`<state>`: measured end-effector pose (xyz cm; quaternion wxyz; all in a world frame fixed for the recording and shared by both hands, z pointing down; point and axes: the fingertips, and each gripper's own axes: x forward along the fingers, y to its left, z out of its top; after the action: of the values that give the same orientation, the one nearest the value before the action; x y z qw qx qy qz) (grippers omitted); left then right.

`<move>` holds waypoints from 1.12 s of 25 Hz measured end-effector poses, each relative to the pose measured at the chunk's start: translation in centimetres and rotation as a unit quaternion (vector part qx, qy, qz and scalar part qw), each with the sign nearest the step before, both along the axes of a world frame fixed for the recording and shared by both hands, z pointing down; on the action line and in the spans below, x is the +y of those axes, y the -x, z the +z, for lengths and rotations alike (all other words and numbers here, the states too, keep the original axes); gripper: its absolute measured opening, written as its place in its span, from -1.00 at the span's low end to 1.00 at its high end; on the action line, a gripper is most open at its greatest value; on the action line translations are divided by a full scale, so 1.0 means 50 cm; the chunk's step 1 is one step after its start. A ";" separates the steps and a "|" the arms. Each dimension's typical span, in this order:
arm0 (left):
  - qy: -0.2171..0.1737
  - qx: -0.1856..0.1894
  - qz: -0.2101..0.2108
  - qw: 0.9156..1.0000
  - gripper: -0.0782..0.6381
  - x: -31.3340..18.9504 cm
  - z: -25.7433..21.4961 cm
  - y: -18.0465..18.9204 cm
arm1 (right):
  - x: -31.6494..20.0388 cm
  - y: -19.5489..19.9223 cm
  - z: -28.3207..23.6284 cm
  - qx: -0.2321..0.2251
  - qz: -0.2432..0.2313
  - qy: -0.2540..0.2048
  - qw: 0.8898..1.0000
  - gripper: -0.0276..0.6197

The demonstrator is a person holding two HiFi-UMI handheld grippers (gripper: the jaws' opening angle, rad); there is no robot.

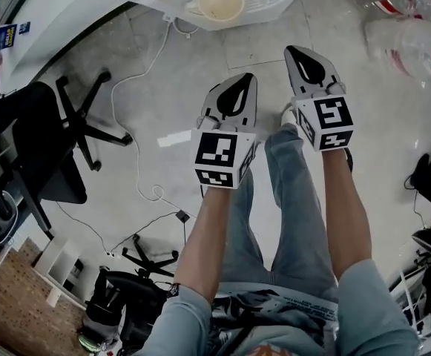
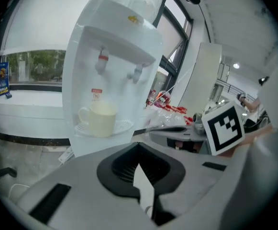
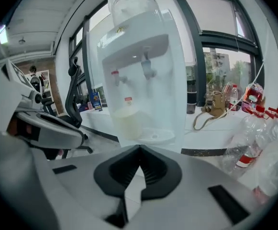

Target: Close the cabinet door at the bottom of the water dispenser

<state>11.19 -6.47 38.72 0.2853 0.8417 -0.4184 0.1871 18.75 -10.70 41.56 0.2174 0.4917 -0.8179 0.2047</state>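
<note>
The white water dispenser (image 1: 222,6) stands at the top of the head view, with a cream cup (image 1: 221,2) on its drip tray. Its bottom cabinet door shows in no view. My left gripper (image 1: 243,78) and right gripper (image 1: 293,49) are held side by side above the floor, both pointing at the dispenser and apart from it. In the left gripper view the dispenser (image 2: 110,75) with its two taps and the cup (image 2: 99,120) is ahead, and the left gripper (image 2: 139,146) is shut and empty. In the right gripper view the right gripper (image 3: 139,148) is shut and empty before the dispenser (image 3: 139,80).
A black office chair (image 1: 52,136) stands left, with a white cable (image 1: 135,147) trailing over the tiled floor. Plastic bottles (image 1: 408,32) lie right of the dispenser. The person's legs in jeans (image 1: 297,206) are below the grippers. A brown bag (image 3: 214,105) sits on the window ledge.
</note>
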 end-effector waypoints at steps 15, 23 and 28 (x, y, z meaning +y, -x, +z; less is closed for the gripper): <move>-0.121 0.100 -0.009 0.988 -0.73 -0.045 -0.443 0.165 | 0.041 0.177 -0.404 -0.050 0.006 -0.075 0.996 -0.83; -0.207 0.039 -0.017 0.977 -0.73 -0.037 -0.695 0.189 | 0.071 0.176 -0.661 -0.084 0.042 -0.132 0.987 -0.83; -0.245 0.034 -0.071 0.966 -0.73 -0.045 -0.803 0.214 | 0.070 0.164 -0.819 -0.091 0.062 -0.191 0.975 -0.83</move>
<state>0.47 -8.74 -1.44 0.0970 0.8601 -0.4999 0.0299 10.55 -7.19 0.62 0.0312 0.5528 -0.8265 0.1020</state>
